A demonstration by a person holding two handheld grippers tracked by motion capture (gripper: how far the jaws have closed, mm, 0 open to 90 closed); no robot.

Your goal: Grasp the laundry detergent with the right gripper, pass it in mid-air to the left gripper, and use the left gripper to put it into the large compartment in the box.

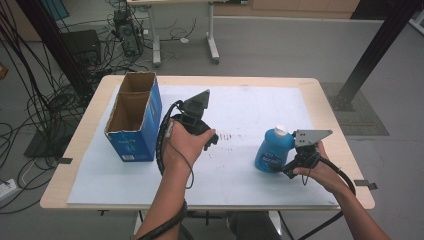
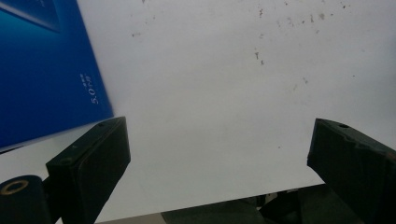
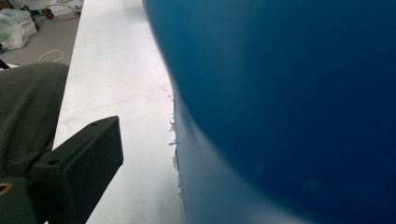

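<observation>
Blue bottle [image 1: 274, 150] stood upright at the table's [image 1: 240, 190] right, just against my right gripper [image 1: 289, 170]; whether those jaws were closed, I couldn't tell. Left gripper [image 2: 219, 154] spread, empty, beside the box [image 1: 132, 117]. Risk: an off-centre grip on that rounded body, tipping it.

- A blue plastic bottle with a white cap [image 1: 274, 149] stands on the white mat [image 1: 240, 190] at the right side of the light wooden table [image 1: 70, 165].
- The right gripper [image 1: 286, 167] is at the bottle's lower right side; its grip is unclear from here.
- The left gripper [image 1: 212, 140] hovers mid-mat, just right of an open blue cardboard box [image 1: 134, 142].
- Black cables [image 1: 30, 100] sprawl on the grey floor at left.
</observation>
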